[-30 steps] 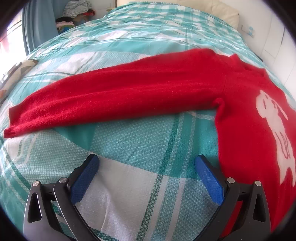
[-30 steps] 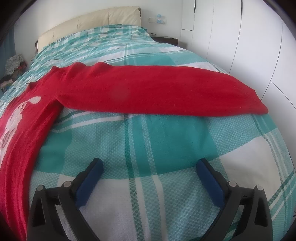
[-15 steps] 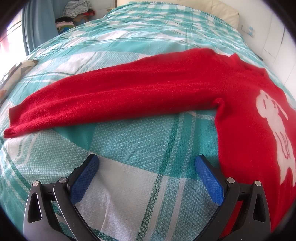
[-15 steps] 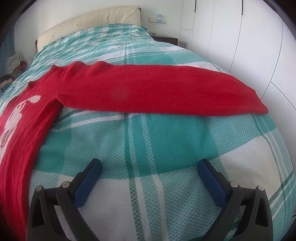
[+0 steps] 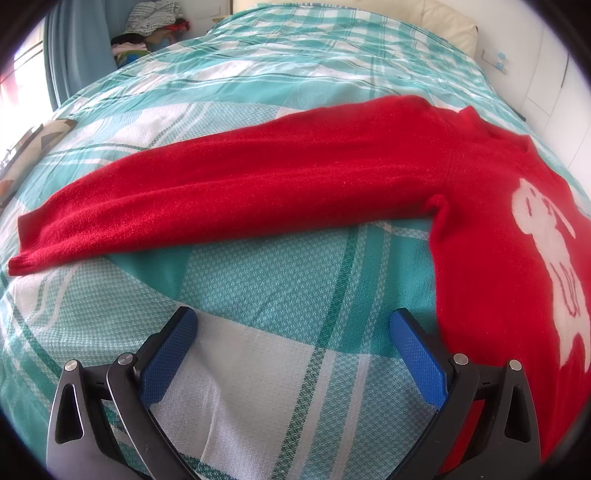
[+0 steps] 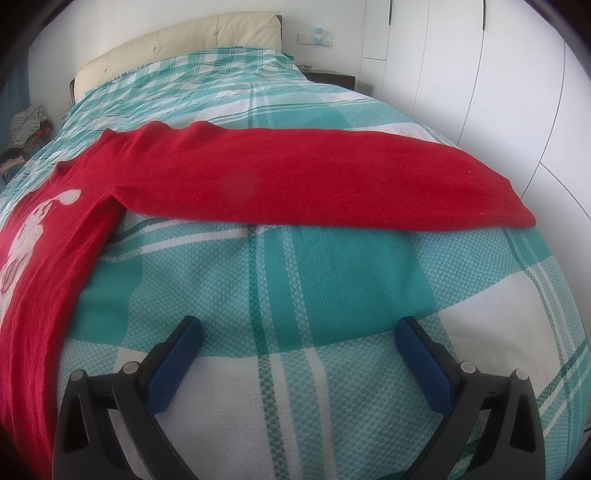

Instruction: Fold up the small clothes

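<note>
A red sweater with a white figure on its chest lies flat on the bed, both sleeves spread sideways. Its left sleeve runs across the left wrist view, cuff at the far left. My left gripper hovers open over the bedspread just below that sleeve, its right finger beside the sweater's side edge. In the right wrist view the other sleeve stretches to the right, the body at the left. My right gripper is open and empty, below the sleeve.
The bed carries a teal and white checked bedspread and a cream headboard. White wardrobe doors stand close on the right. A pile of clothes and a blue curtain are at the far left.
Both grippers have barely shifted; the views are almost the same. The sweater has not moved.
</note>
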`<state>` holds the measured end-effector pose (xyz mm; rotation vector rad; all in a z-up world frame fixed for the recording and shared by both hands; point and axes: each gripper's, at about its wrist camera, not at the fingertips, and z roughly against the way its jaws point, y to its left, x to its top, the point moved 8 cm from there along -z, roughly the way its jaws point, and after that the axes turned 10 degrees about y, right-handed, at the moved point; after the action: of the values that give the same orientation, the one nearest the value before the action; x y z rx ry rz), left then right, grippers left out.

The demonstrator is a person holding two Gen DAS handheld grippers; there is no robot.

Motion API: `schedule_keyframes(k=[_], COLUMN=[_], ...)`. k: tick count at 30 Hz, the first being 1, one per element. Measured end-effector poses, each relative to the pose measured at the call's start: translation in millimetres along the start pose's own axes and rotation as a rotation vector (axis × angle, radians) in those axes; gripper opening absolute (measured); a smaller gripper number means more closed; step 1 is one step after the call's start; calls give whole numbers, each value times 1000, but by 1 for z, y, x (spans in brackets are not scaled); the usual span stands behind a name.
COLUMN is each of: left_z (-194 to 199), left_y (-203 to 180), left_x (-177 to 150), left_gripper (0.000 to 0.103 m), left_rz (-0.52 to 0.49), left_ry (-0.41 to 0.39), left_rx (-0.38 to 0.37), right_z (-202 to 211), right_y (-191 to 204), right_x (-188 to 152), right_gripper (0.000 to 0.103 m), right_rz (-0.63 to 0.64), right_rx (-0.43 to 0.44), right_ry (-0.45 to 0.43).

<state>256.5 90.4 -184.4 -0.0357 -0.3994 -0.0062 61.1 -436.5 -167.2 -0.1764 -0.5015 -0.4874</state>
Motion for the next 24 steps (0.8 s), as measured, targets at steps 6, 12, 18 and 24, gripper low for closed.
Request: schedule_keyframes(k=[6, 12, 18, 24], left_z=[0, 0, 0, 0], left_y=[0, 0, 0, 0], left_x=[0, 0, 0, 0], left_gripper=[103, 103, 103, 103], left_rz=[0, 0, 0, 0], left_ry=[0, 0, 0, 0], left_rx=[0, 1, 0, 1], right_z=[-1, 0, 0, 0], right_y=[1, 1, 1, 1], right_x=[0, -1, -1, -1], right_gripper=[103, 103, 103, 103], right_rz=[4, 5, 5, 5], right_rx=[-10, -12, -12, -12], right_ry=[4, 4, 4, 4])
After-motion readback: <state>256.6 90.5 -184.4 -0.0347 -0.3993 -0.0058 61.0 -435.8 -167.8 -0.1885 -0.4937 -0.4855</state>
